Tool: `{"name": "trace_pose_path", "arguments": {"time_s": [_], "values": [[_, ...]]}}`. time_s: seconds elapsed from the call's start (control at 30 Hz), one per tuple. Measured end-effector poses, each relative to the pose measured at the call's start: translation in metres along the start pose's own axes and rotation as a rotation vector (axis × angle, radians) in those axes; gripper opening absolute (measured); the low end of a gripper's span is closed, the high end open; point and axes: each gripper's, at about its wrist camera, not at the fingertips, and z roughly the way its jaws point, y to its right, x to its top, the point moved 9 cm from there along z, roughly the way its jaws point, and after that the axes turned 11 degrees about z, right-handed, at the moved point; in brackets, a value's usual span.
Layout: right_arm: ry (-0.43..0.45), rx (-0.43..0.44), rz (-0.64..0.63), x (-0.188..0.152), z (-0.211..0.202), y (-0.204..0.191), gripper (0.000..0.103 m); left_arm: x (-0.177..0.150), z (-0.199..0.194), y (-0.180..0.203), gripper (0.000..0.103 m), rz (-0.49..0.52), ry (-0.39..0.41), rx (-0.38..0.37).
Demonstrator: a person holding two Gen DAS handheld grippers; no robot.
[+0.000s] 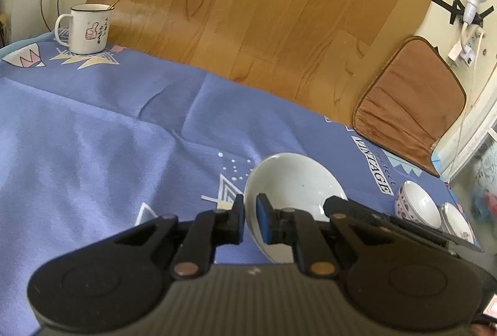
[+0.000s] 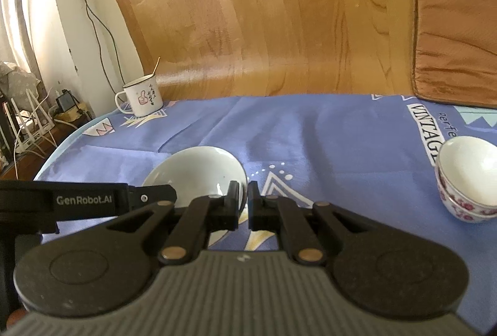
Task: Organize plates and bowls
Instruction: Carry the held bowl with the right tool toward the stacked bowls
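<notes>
A pale, shallow plate (image 1: 295, 180) is tilted above the blue tablecloth (image 1: 93, 134), and both grippers hold it. My left gripper (image 1: 251, 205) is shut on the plate's left rim, which runs between the blue pads. My right gripper (image 2: 243, 191) is shut on the right rim of the same plate (image 2: 198, 171). In the right wrist view the left gripper (image 2: 167, 196) reaches in from the left. Two stacked floral bowls (image 2: 466, 187) stand to the right on the cloth. The left wrist view shows these bowls (image 1: 417, 205) with another white dish (image 1: 456, 222) beside them.
A white enamel mug (image 1: 87, 28) with a stick in it stands at the table's far left corner. A brown cushion (image 1: 410, 106) leans at the far right. Wood-grain panelling backs the table. Cables and a router (image 2: 28, 118) lie beyond the left edge.
</notes>
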Motion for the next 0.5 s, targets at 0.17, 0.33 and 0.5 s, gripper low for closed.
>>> {"name": "trace_pose_path", "arguments": {"time_s": [0.17,0.33,0.5], "values": [[0.003,-0.006,0.011,-0.003,-0.002,0.002,0.008,-0.001,0.002,0.004,0.010,0.010,-0.006,-0.002],[0.010,-0.009,0.015,-0.005,-0.005,0.004,0.008,-0.002,0.003,0.008,0.010,0.018,-0.009,-0.001],[0.020,-0.014,0.022,-0.005,-0.010,0.009,0.008,-0.002,0.004,0.015,0.010,0.029,-0.012,-0.005]]}}
